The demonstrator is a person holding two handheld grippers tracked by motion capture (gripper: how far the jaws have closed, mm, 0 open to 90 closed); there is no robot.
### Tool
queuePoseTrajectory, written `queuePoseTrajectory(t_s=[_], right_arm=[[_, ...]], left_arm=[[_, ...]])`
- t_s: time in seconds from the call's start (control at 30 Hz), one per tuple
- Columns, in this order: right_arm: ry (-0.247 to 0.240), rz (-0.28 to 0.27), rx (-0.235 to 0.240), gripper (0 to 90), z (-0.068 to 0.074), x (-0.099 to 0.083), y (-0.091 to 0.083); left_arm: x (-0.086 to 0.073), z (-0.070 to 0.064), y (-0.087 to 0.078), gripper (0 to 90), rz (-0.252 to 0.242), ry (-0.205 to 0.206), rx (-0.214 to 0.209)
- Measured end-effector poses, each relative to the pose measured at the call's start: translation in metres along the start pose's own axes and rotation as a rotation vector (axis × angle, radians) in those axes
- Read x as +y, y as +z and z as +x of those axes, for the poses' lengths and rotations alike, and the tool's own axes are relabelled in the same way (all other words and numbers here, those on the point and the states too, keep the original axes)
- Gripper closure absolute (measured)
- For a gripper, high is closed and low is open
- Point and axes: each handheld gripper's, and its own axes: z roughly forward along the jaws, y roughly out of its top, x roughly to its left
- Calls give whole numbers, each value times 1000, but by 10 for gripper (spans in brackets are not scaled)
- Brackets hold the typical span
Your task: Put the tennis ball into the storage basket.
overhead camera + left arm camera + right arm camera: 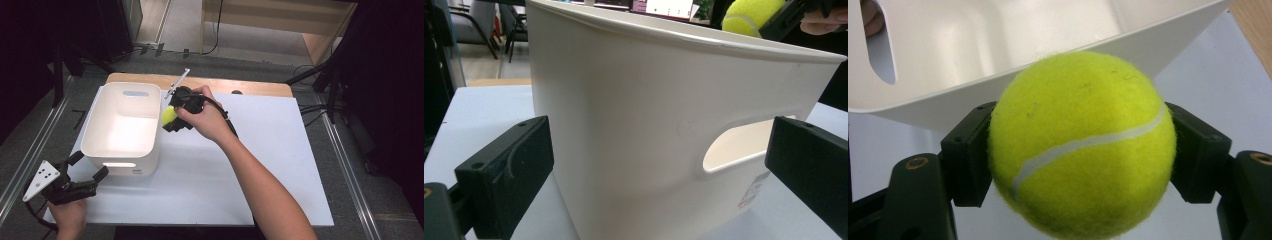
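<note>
A yellow-green tennis ball [1082, 145] sits clamped between the black jaws of my right gripper [170, 116], just outside the right rim of a white plastic bin [122, 127]. The ball [168, 114] hovers level with the bin's edge, and it peeks over the rim [751, 15] in the left gripper view. My left gripper [89, 167] rests at the table's front left corner, its jaws spread wide toward the bin's near wall [634, 135] with its handle slot [744, 145]. Nothing lies between those jaws. The bin's inside looks bare.
A white board [265, 165] covers the table, with a wooden strip [250, 86] along its far edge. Dark stands and cables flank the table on both sides.
</note>
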Motion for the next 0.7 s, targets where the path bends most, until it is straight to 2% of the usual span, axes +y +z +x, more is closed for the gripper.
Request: queuePoseTrajectory(t_s=[0.07,0.27,0.43,0.7], right_arm=[[-13,-7,3,232,-1,2,-1],[-4,-7,3,231,1,7,-2],[-19,-12,4,232,2,12,-3],[-18,-13,8,231,5,19,-5]], left_arm=[[0,0,0,0,0,0,0],[0,0,0,0,0,-1,-1],[0,0,0,0,1,-1,0],[0,0,0,0,0,-1,-1]])
